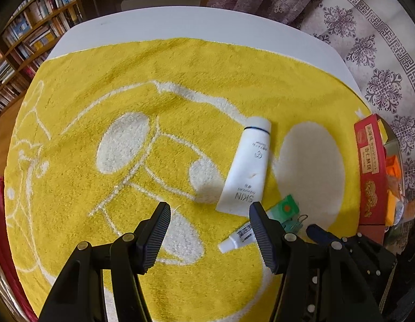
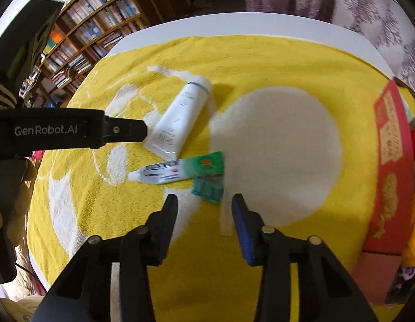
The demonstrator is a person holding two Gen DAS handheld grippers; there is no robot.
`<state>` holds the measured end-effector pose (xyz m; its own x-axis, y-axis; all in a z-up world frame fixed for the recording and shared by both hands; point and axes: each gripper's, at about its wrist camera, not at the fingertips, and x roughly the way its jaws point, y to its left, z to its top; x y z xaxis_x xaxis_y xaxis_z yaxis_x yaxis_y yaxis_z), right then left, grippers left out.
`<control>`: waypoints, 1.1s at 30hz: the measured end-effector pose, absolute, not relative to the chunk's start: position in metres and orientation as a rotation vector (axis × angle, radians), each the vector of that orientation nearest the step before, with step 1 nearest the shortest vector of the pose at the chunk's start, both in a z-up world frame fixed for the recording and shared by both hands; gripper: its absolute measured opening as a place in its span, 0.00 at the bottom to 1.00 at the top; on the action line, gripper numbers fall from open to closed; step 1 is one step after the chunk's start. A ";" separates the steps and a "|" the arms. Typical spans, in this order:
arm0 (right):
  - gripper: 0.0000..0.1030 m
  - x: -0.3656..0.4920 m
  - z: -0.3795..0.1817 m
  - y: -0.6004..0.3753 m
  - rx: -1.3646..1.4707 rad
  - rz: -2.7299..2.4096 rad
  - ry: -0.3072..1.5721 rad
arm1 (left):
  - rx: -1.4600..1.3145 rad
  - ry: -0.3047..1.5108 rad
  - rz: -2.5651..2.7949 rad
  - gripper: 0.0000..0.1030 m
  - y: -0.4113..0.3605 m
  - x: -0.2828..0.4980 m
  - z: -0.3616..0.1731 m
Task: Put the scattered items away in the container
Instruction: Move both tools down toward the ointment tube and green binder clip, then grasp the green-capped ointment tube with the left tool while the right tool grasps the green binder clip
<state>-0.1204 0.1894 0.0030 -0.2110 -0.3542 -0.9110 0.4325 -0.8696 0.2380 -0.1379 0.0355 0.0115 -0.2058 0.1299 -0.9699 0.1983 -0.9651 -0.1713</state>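
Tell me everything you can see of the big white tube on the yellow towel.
The big white tube is a soft, plastic-looking squeeze tube with a white cap, a thin dark ring below the cap and grey print that includes "SKIN". It lies flat on the yellow towel, cap toward the far edge and flat crimped end toward the grippers. It has a slight dent. No gripper holds it. Its crimped end lies close to the small tube.

Small tube (image 1: 238, 237) half hidden behind a left-gripper finger (image 1: 262, 237). Red box (image 2: 388, 166) cut off at the frame edge, contents unreadable. Green clip (image 2: 208, 187) smeared by blur.
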 end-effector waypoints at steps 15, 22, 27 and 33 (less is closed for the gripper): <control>0.26 -0.130 -0.012 0.184 1.596 -2.182 0.138 | 2.044 0.376 -2.394 0.61 0.043 -0.124 0.000; 0.11 -0.122 -0.002 0.211 1.630 -2.202 0.070 | 2.126 0.249 -2.466 0.61 0.071 -0.125 -0.010; 0.11 -0.114 -0.001 0.221 1.634 -2.205 0.057 | 2.098 0.115 -2.529 0.61 0.084 -0.128 -0.010; 0.11 -0.114 0.003 0.232 1.632 -2.210 -0.030 | 2.072 -0.088 -2.566 0.42 0.100 -0.123 -0.008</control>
<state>-0.1138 0.2323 0.0027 -0.2451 -0.3215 -0.9146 0.2965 -0.9231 0.2450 -0.1229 0.0996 -0.0083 -0.2039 0.0890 -0.9749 -0.1556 -0.9861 -0.0574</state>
